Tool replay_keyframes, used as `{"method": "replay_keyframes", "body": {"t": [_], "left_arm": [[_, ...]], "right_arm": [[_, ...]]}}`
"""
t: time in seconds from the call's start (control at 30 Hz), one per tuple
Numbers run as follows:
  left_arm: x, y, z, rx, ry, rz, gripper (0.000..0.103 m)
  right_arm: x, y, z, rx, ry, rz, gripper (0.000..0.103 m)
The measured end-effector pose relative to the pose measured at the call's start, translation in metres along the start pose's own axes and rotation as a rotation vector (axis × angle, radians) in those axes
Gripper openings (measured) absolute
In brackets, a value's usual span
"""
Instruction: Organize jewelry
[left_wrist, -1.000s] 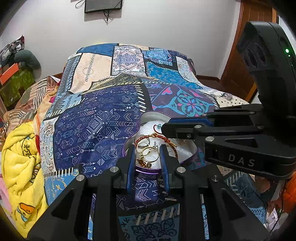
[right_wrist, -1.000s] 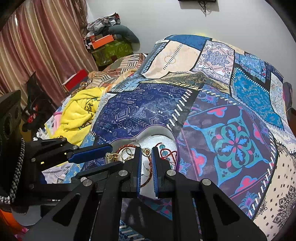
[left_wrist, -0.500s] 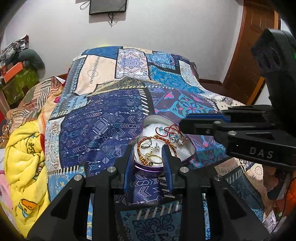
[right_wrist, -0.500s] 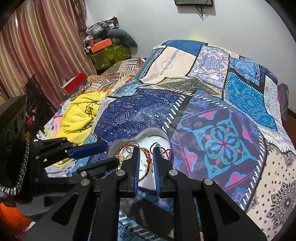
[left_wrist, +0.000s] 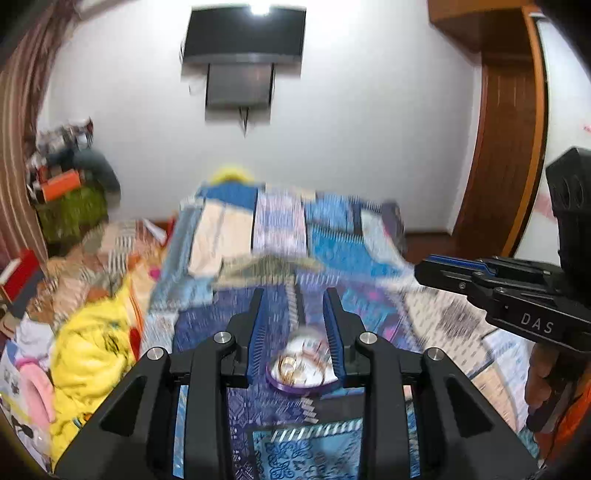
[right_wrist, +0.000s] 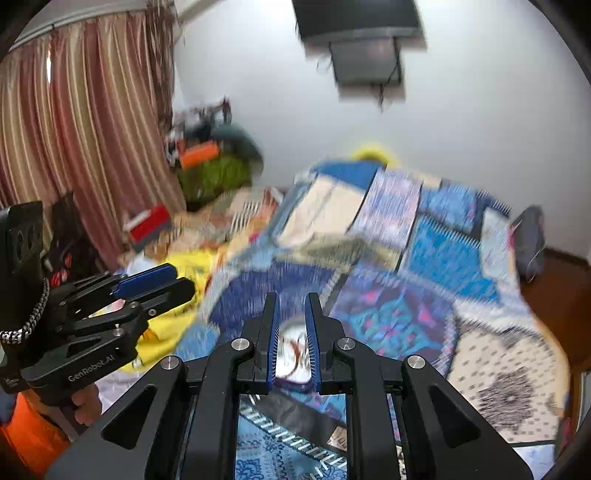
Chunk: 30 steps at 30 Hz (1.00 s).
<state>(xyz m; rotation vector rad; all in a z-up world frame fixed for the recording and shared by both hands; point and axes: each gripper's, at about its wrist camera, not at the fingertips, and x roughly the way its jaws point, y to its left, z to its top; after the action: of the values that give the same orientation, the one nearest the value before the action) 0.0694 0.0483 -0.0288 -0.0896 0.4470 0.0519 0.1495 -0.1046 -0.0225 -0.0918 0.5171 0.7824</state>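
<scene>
Left wrist view showed the jewelry dish (left_wrist: 303, 369), blurred, low in the frame centre on the quilt (left_wrist: 332, 251), between the spread fingers of the left gripper (left_wrist: 295, 295). The right gripper (right_wrist: 290, 299) stood open and empty, narrower; a TV (left_wrist: 243, 37) hung at top.

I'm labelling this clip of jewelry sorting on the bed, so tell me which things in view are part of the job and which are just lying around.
Part of the job:
- jewelry dish on the bedspread
- gold rings in it
- red cord bracelet
- left gripper, open
- right gripper, open

Lying about:
- yellow blanket
- orange box
- red box
- wall TV
- curtain
</scene>
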Motion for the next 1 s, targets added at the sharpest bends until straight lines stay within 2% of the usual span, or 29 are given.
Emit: {"method": "replay_keyframes", "body": {"t": [0.2, 0.27, 0.33, 0.4, 0.43, 0.5, 0.57, 0.73, 1.0], "left_arm": [[-0.066, -0.017, 0.021, 0.0, -0.19, 0.025, 0.046], [-0.086, -0.022, 0.025, -0.001, -0.242, 0.037, 0.053], [-0.102, -0.024, 0.026, 0.001, -0.284, 0.043, 0.057], [-0.114, -0.028, 0.026, 0.01, -0.316, 0.058, 0.066], [-0.119, -0.03, 0.025, 0.016, -0.328, 0.07, 0.069], [-0.127, -0.032, 0.024, 0.016, -0.354, 0.096, 0.086], [-0.132, -0.03, 0.022, 0.007, -0.372, 0.114, 0.096], [-0.135, -0.023, 0.02, -0.02, -0.376, 0.124, 0.099], [-0.131, -0.015, 0.018, -0.044, -0.36, 0.12, 0.1]], "right_arm": [[-0.073, 0.024, 0.014, -0.013, -0.208, -0.054, 0.013], [-0.088, 0.029, 0.014, -0.011, -0.252, -0.066, 0.019], [-0.1, 0.036, 0.013, -0.008, -0.296, -0.085, 0.044], [-0.108, 0.041, 0.012, -0.01, -0.336, -0.118, 0.06], [-0.111, 0.044, 0.011, -0.011, -0.352, -0.137, 0.066], [-0.112, 0.047, 0.01, -0.009, -0.367, -0.157, 0.074], [-0.113, 0.048, 0.008, -0.001, -0.378, -0.171, 0.083], [-0.111, 0.05, 0.005, 0.006, -0.4, -0.246, 0.101], [-0.115, 0.054, -0.002, -0.006, -0.382, -0.251, 0.101]]}}
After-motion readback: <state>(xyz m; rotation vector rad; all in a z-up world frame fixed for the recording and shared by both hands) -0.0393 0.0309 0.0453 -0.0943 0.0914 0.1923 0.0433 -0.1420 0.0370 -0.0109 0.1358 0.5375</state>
